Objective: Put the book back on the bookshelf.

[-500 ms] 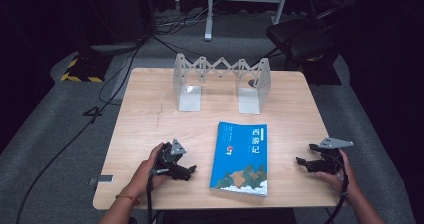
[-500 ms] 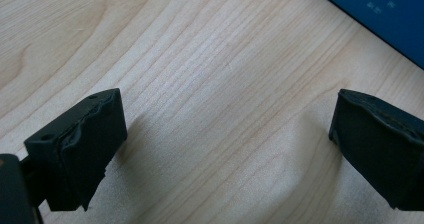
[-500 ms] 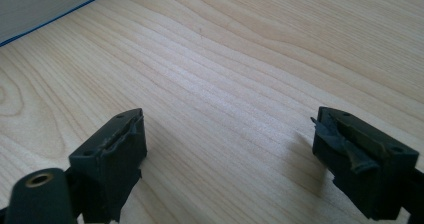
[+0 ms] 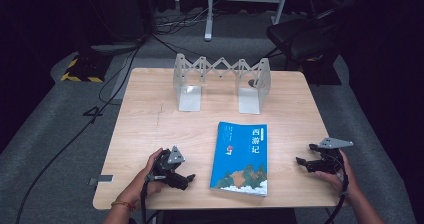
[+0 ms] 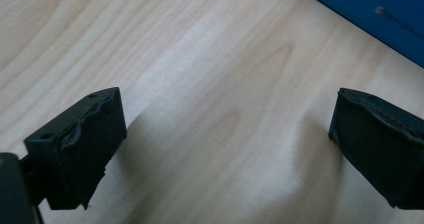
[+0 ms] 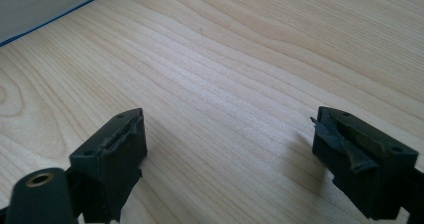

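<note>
Two tools are resting low on the pale wooden counter (image 4: 150, 109), both released and grasping nothing. The left tool (image 4: 186, 178) and the right tool (image 4: 306, 156) are flanking the blue paperback book (image 4: 241, 156), which is lying flat near the front edge. Nothing looks started: the grey folding metal bookstand (image 4: 220, 81) at the far side is standing empty.

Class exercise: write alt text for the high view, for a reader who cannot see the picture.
A blue book lies flat near the front of a wooden table, between a person's two hand-held grippers, the left gripper and the right gripper, both open and empty. Behind the book stands an extendable metal bookend rack, with nothing in it.
</note>
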Available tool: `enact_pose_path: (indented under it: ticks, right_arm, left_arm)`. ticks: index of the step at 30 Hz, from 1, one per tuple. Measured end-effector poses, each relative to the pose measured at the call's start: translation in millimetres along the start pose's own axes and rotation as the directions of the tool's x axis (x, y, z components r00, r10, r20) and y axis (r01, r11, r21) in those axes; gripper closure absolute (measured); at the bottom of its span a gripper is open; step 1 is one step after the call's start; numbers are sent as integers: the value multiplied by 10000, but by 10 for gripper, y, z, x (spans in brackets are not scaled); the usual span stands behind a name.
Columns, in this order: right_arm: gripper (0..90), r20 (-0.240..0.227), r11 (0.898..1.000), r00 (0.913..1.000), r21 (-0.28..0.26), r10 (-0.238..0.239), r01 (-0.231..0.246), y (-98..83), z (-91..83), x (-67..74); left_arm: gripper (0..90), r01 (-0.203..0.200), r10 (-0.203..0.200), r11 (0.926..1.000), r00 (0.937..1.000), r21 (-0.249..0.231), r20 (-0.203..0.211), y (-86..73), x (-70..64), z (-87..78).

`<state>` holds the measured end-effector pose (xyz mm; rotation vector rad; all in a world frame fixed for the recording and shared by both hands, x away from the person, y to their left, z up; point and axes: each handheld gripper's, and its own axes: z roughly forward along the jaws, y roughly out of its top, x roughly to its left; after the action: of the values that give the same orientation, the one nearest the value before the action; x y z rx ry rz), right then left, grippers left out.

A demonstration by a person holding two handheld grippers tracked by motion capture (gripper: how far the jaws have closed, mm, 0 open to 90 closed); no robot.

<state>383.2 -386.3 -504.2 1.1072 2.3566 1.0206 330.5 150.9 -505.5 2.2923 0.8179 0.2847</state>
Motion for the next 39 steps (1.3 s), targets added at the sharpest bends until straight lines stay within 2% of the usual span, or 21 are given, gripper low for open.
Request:
enact_pose_path:
  ticks: [4, 6, 7, 9, 11, 13, 14, 17, 20, 22, 23, 24, 26, 28, 33, 34, 35, 36, 37, 38, 39]
  right_arm:
    - [178, -302, 9991, 9987, 32, -418, 419, 45, 20, 41]
    - [182, -775, 9946, 9917, 80, -1023, 1033, 106, 56, 153]
    - [184, -855, 9916, 9882, 127, -1271, 1286, 133, 70, 205]
    - [187, -1057, 9822, 9769, 96, -1855, 1876, 212, 98, 346]
    - [202, -1500, 9749, 9641, 75, -2190, 2226, 298, 129, 467]
    - [204, -1688, 9597, 9469, 186, -2735, 2805, 376, 172, 588]
    - [205, -1770, 9549, 9412, 223, -2877, 2961, 405, 200, 636]
    - [208, -2025, 9424, 9265, 414, -3173, 3318, 455, 267, 715]
    - [211, -2367, 9393, 9168, 425, -3217, 3405, 497, 302, 774]
    - [211, -2402, 9307, 9090, 512, -3406, 3623, 537, 322, 824]
    - [211, -2478, 9286, 9046, 451, -3467, 3683, 554, 332, 843]
    - [214, -2527, 9289, 9044, 496, -3438, 3669, 567, 338, 858]
    - [215, -2563, 9220, 8971, 495, -3599, 3841, 597, 365, 893]
    - [188, -2503, 9213, 8992, 596, -3588, 3842, 609, 383, 899]
    - [198, -2516, 9247, 9010, 519, -3534, 3772, 602, 372, 897]
    - [198, -2510, 9237, 8990, 425, -3589, 3807, 604, 366, 895]
    - [198, -2532, 9264, 9006, 397, -3532, 3745, 604, 365, 890]
    - [198, -2532, 9264, 9006, 397, -3532, 3745, 604, 365, 890]
    - [198, -2552, 9295, 9027, 367, -3463, 3670, 601, 362, 886]
    - [198, -2557, 9322, 9042, 290, -3421, 3608, 601, 354, 882]
    - [198, -2555, 9321, 9038, 254, -3434, 3613, 604, 347, 881]
  left_arm:
    - [21, 224, -224, 9997, 9996, -10, -151, -58, -100, -47]
    - [21, 62, -63, 10000, 9999, -16, -91, -69, -121, -56]
    - [20, 45, -45, 10000, 10000, -22, -59, -74, -134, -59]
    - [17, -11, 11, 10000, 10000, -10, 8, -72, -153, -56]
    - [17, -134, 134, 9999, 9999, -4, 103, -68, -179, -52]
    - [10, -195, 195, 9998, 9997, 37, 137, -53, -208, -39]
    - [8, -234, 233, 9997, 9995, 27, 213, -45, -230, -29]
    - [4, -491, 489, 9988, 9980, 44, 405, -10, -285, 3]
    - [4, -608, 605, 9981, 9968, 31, 519, 21, -335, 32]
    - [4, -612, 609, 9981, 9968, 40, 524, 48, -374, 58]
    - [3, -660, 656, 9978, 9963, 40, 553, 59, -388, 68]
    - [3, -705, 702, 9975, 9957, 35, 601, 76, -412, 84]
    - [3, -747, 743, 9972, 9951, 35, 659, 103, -451, 109]
    - [3, -731, 725, 9973, 9955, 73, 615, 142, -479, 140]
    - [0, -818, 814, 9966, 9944, 33, 674, 144, -464, 143]
    - [6, -632, 632, 9980, 9980, -95, 68, 151, -446, 143]
    - [7, -548, 542, 9984, 9979, -156, -366, 158, -416, 142]
    - [7, -548, 542, 9984, 9979, -156, -366, 158, -416, 142]
    - [7, -583, 572, 9981, 9969, -199, -533, 158, -378, 138]
    - [12, -462, 463, 9988, 9989, -148, 25, 148, -351, 132]
    - [65, -533, 537, 9985, 9975, -116, 460, 135, -347, 124]
